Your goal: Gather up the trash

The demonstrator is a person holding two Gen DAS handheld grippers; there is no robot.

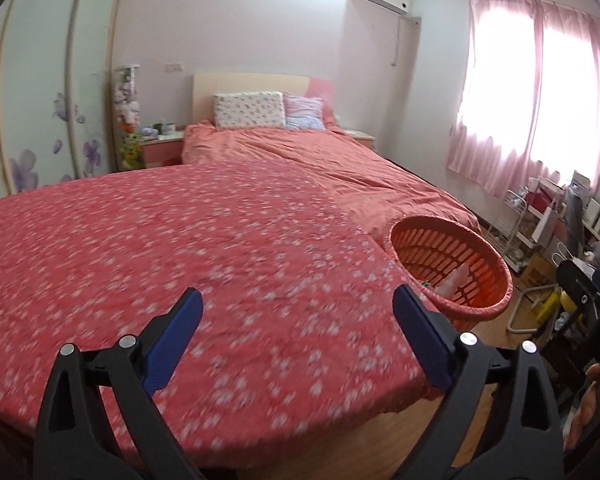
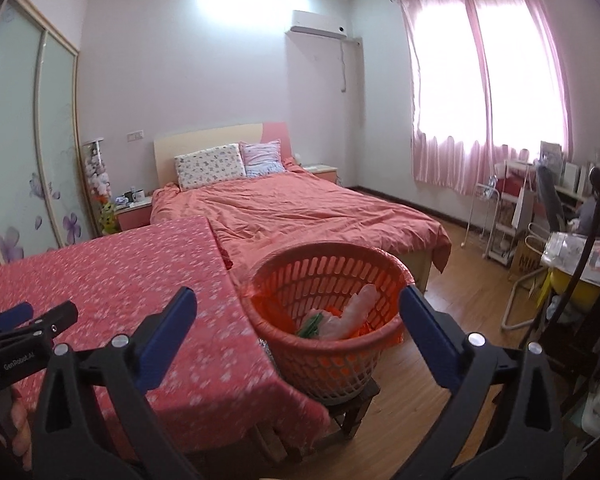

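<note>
Both claws are spread wide and hold nothing: the left claw [image 1: 298,336] hangs over the desk [image 1: 180,240], and the right claw [image 2: 298,336] hangs above the near edge of the orange basket [image 2: 284,356]. The basket stands on a low wooden stool [image 2: 360,404] just beside the desk's right corner, and the trash [image 2: 352,312] lies inside it: pale crumpled plastic and something green. No loose trash shows on the desk from either view, so the collecting looks largely done, though the blur on the left view could hide a small scrap.

The main risk is the basket's perch. It is wider than the stool under it, so a sideways knock from the right claw, or a snag of a finger in the slotted wall, could tip it and spill the trash onto the wooden floor [image 2: 460,280]. The desk's red floral cloth [image 2: 120,280] hangs loosely over the edge touching or nearly touching the basket; a claw dragging across it could pull the cloth and nudge the basket with it. The light plastic inside could also cling to a finger and come back out.

Beyond the desk stands a bed [image 2: 300,216] with a coral cover and two pillows, a wardrobe [image 2: 28,140] with flowered glass doors on the left, pink curtains [image 2: 488,92] over a bright window, and cluttered shelves [image 2: 508,216] on the right.
</note>
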